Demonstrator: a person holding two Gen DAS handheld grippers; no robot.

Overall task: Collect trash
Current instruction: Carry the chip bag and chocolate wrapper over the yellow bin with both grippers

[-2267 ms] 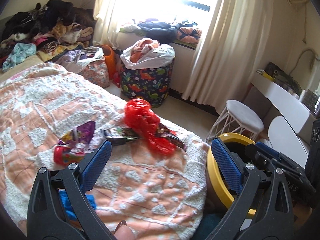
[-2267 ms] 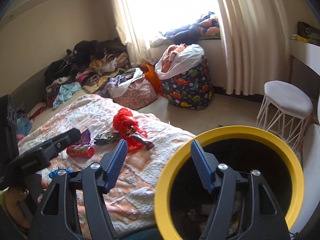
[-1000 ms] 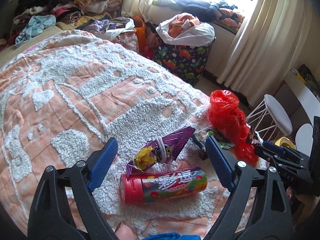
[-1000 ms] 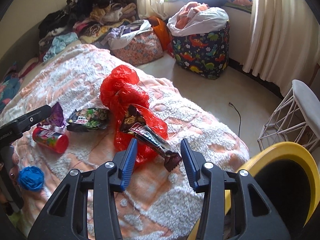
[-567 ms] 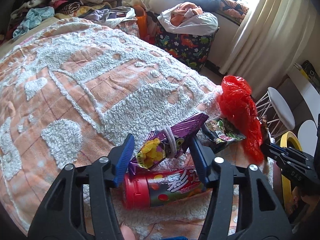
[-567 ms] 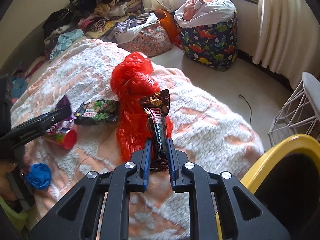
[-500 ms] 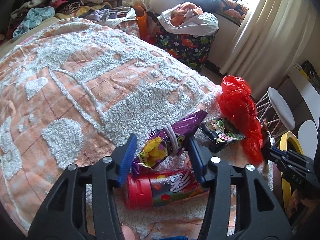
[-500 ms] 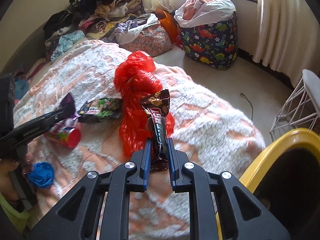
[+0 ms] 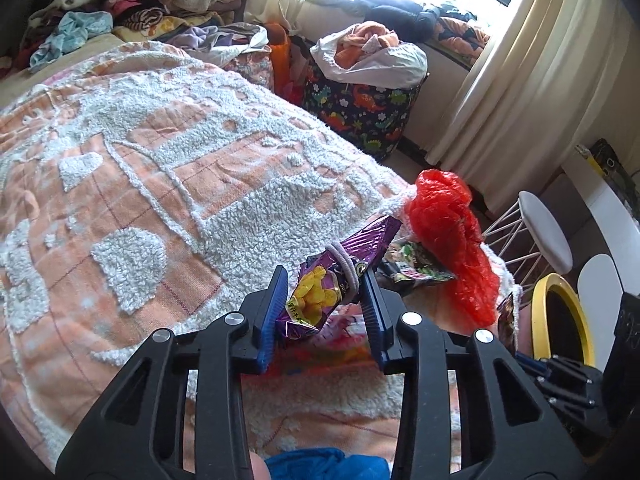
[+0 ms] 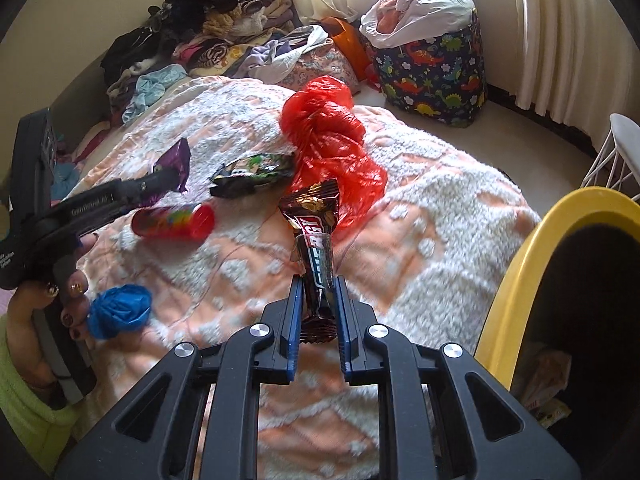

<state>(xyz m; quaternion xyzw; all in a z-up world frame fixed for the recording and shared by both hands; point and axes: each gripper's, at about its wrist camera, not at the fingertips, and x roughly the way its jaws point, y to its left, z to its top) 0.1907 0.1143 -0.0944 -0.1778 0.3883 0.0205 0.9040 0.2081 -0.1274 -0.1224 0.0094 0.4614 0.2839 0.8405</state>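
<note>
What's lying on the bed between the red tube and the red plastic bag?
A dark green snack packet lies between the red tube and the red bag, beside the bag. The right wrist view shows it best.

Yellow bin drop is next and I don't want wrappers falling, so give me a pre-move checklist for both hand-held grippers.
1. Left hand-held gripper clamped on purple snack bag: ok.
2. Right hand-held gripper clamped on brown candy-bar wrapper: ok.
3. Yellow bin mouth open, close beside the right one: ok.
4. Purple bag clear of red candy tube: ok.
5. Bin has room: cannot tell.
</note>
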